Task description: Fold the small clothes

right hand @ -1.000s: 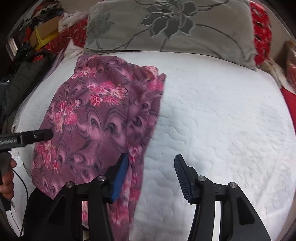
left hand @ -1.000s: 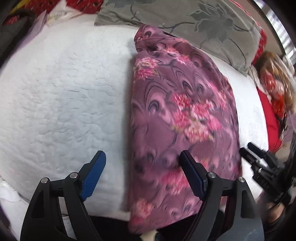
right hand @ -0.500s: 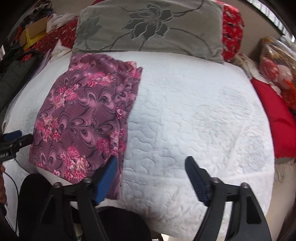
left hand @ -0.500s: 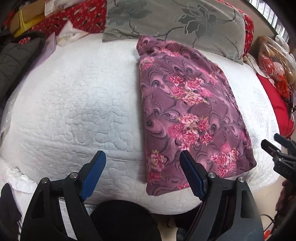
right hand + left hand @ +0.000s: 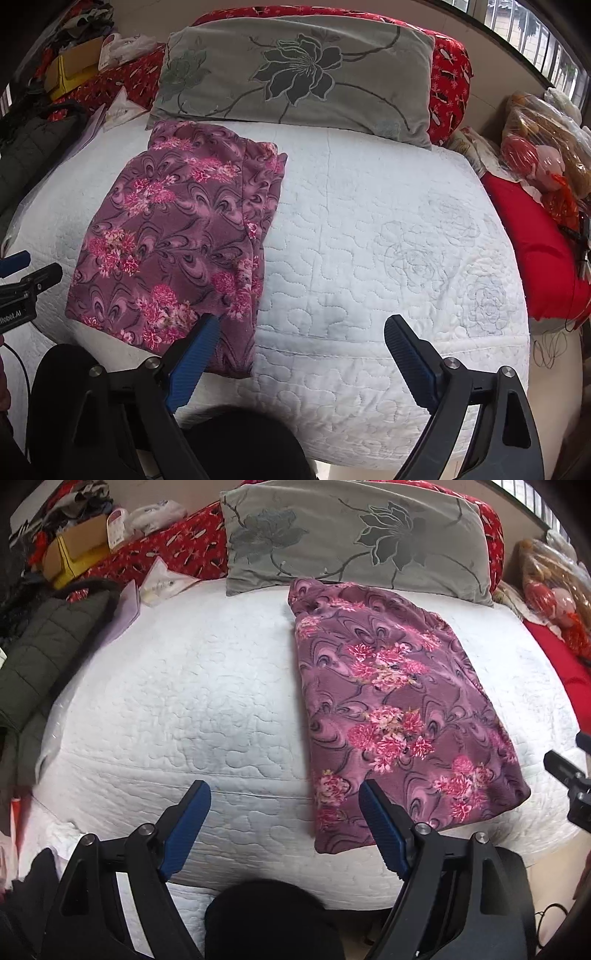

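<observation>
Purple floral garment [image 5: 399, 709] is lying flat on the white quilted bed cover [image 5: 177, 701], folded lengthwise into a long panel whose far end is nearly touching the grey flowered pillow [image 5: 354, 535] and whose near end is reaching the front edge of the bed. Both tools are hanging over that front edge with nothing between their jaws. The left gripper [image 5: 284, 823] is holding its blue pads spread wide, one of them in front of the garment's near hem but apparently clear of the cloth. The right gripper [image 5: 299, 354] has just been opening its jaws and is now standing wide apart too, its left pad overlapping the garment's near right corner in the picture.

The lengthwise fold appears finished, so the work is probably sitting between folds. The next move is likely a crosswise fold: each gripper pinching one near corner through all layers, then carrying the hem toward the pillow without dragging the stack askew.

What kind of garment it is stays unclear, since sleeves or legs are tucked out of sight. The layers along the right edge are looking uneven and bunched, and their number is hard to count. A dark rounded shape at the bottom of both views is hiding the bed's front.
</observation>
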Action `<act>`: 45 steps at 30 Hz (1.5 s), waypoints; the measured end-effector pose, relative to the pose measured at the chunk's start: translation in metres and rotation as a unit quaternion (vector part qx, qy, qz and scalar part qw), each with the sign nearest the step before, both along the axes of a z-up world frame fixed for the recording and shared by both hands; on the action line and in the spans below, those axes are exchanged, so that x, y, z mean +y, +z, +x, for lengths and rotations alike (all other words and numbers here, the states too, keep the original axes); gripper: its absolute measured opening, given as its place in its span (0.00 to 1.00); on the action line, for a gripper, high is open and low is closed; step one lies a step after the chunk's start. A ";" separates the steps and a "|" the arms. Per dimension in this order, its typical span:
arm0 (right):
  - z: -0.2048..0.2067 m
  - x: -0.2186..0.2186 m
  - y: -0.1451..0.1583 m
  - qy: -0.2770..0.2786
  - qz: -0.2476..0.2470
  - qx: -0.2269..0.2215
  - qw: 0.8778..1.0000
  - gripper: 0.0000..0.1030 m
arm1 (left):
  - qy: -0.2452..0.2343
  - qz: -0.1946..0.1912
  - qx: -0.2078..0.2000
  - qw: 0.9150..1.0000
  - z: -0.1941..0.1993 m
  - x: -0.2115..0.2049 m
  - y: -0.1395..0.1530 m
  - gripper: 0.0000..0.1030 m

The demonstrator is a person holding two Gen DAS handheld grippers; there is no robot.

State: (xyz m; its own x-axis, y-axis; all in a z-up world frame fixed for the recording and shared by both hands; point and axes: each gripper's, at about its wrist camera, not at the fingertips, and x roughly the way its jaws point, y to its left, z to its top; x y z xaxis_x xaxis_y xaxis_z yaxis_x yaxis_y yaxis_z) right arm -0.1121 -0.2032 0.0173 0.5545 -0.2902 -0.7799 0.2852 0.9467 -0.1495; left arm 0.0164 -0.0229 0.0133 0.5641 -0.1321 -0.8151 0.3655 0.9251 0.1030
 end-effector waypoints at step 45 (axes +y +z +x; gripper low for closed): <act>-0.002 -0.010 0.008 -0.015 0.001 -0.022 1.000 0.97 | -0.034 0.004 -0.003 0.999 -0.024 -0.027 0.012 0.81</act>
State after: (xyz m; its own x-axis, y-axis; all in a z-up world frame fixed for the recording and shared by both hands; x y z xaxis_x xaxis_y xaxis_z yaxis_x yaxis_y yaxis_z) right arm -0.1141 -0.2132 0.0255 0.5794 -0.3066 -0.7552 0.3206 0.9376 -0.1347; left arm -0.0073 -0.0498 0.0251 0.5595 -0.1633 -0.8126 0.4265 0.8973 0.1133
